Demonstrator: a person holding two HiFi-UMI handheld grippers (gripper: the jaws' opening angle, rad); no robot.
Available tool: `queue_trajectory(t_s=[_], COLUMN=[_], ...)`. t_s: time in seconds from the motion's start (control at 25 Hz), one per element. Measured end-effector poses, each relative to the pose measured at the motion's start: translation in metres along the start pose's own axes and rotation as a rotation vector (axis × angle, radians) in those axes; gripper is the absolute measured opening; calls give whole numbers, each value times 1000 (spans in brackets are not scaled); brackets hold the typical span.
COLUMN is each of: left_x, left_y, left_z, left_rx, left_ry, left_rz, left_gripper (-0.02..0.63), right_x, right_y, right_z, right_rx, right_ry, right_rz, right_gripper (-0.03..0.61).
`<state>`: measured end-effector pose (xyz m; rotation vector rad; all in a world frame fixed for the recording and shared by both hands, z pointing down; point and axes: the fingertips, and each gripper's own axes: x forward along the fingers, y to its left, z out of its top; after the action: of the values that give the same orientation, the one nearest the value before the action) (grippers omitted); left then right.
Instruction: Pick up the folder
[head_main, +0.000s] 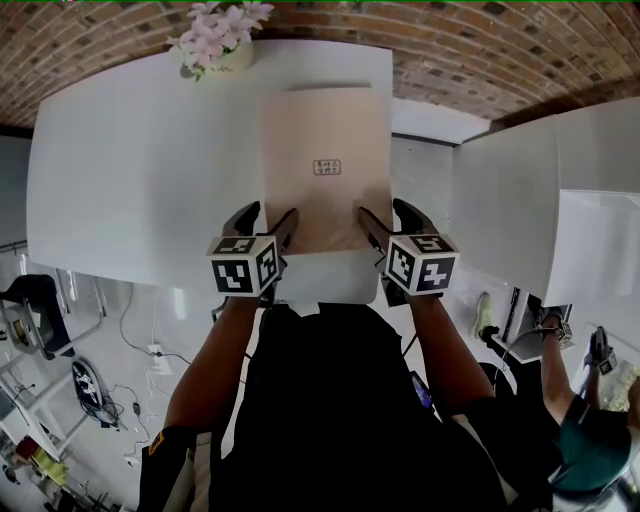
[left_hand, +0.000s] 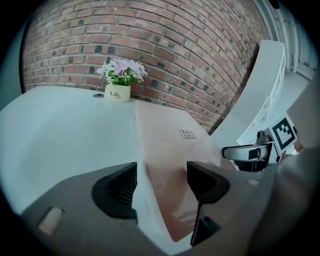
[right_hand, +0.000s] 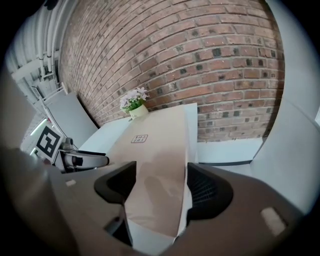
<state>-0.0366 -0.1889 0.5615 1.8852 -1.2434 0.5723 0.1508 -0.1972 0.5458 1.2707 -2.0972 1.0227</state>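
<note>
While flowers (left_hand: 123, 70) fill the pot (left_hand: 117, 93), folder (head_main: 310, 200) lies flat.

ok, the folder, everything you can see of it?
The folder is a flat, tan, card-like rectangle with a small printed label near its middle. It lies on the white table, far end near the flowerpot. Its near corners sit between the open fingers of the left gripper and right gripper, not clamped.
</note>
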Motion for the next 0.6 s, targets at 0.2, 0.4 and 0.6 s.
queue_trajectory(t_s=[0.2, 0.4, 0.6], left_x=[5, 8, 9], left_y=[-1, -6, -7], left_z=[-1, -2, -3], left_rx=[-26, -32, -22], left_ry=[-1, 0, -5], left_rz=[-26, -59, -58], left_gripper=[319, 319, 316], right_x=[8, 12, 13], right_y=[-2, -3, -4], right_z=[-2, -3, -5], right_rx=[12, 10, -39], right_ry=[16, 38, 57], right_rz=[24, 34, 18], right_gripper=[325, 325, 293])
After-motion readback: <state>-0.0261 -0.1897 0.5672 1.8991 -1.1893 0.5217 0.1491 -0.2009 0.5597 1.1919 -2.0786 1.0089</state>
